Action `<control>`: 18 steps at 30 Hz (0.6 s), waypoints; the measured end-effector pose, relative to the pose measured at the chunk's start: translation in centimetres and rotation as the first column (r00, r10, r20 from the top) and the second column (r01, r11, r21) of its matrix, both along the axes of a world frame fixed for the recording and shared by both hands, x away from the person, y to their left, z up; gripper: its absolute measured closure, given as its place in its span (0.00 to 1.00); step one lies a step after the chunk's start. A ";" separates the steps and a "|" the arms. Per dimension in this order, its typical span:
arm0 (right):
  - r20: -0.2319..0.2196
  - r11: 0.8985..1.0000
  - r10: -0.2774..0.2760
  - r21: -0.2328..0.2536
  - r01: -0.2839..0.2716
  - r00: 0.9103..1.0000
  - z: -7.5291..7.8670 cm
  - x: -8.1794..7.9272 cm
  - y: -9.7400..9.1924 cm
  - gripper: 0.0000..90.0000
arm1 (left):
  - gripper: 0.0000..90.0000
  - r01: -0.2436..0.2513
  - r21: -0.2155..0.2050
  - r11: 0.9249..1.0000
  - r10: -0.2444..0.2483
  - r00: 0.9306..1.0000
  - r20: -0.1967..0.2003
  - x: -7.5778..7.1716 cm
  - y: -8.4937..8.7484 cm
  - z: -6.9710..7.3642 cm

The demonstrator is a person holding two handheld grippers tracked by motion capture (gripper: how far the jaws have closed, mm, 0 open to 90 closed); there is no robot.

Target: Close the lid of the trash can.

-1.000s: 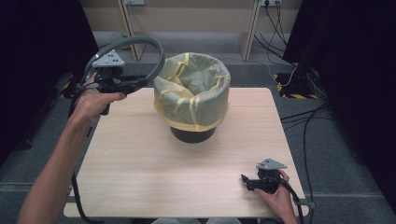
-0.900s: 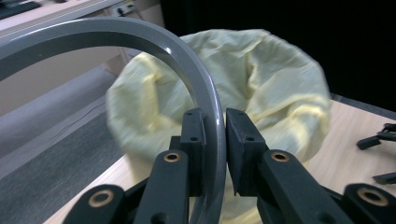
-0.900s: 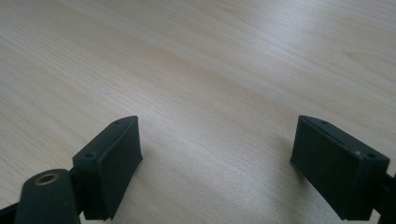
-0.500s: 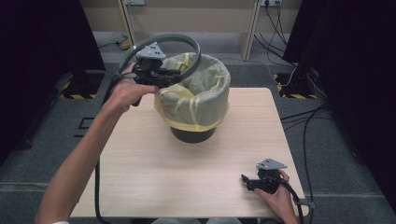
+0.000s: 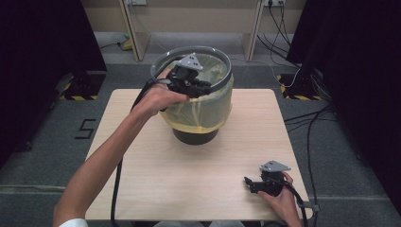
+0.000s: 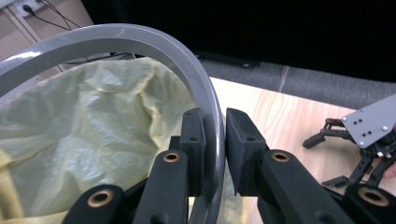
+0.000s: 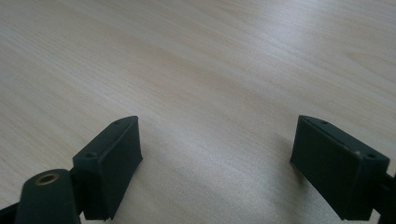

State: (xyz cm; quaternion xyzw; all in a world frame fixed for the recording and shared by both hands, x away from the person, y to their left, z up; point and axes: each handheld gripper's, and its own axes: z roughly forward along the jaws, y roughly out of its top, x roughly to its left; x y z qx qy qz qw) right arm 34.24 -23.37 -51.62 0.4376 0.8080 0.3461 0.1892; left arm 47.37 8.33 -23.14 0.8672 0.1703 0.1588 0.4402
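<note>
While the left tongs point(image 5: 208, 89) are clamped on the grey ring point(image 5: 226, 64), the job looks about two-thirds done – ring is up over the bin's mouth, not seated. In the left gripper view the pads sit on either side of the ring's band point(image 6: 205, 116), pressing it, yellow bag liner point(image 6: 93, 135) right behind.

Bin point(image 5: 196, 135) stands mid-bench toward the far edge, liner folded over its rim and hanging down the outside. High view: ring roughly centred over the opening, looks tilted slightly – can't tell if any part touches the liner yet.

Right tongs point(image 5: 253, 184) apart, holding nothing, parked low over the bench point(image 5: 142, 156) near its front right corner.

Left, by my read: level the ring, push it down over the folded liner so it locks the bag, release. Risk – liner bunching under one side.
</note>
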 end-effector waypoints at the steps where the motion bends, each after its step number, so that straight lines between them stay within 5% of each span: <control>1: -0.001 1.000 -0.001 0.001 0.001 1.000 0.0 0.0 0.0 0.18 | 0.86 0.000 0.000 1.000 0.000 1.000 0.000 0.0 0.0 0.0; 9: 0.001 1.000 0.000 -0.001 0.000 1.000 0.0 0.0 0.0 0.18 | 0.86 0.002 0.049 0.999 -0.001 1.000 -0.023 0.3 -0.9 -1.3; 18: 0.002 1.000 0.001 -0.003 -0.001 1.000 0.0 0.0 0.0 0.18 | 0.86 0.001 0.033 0.999 0.000 0.999 -0.033 0.3 -0.5 -1.7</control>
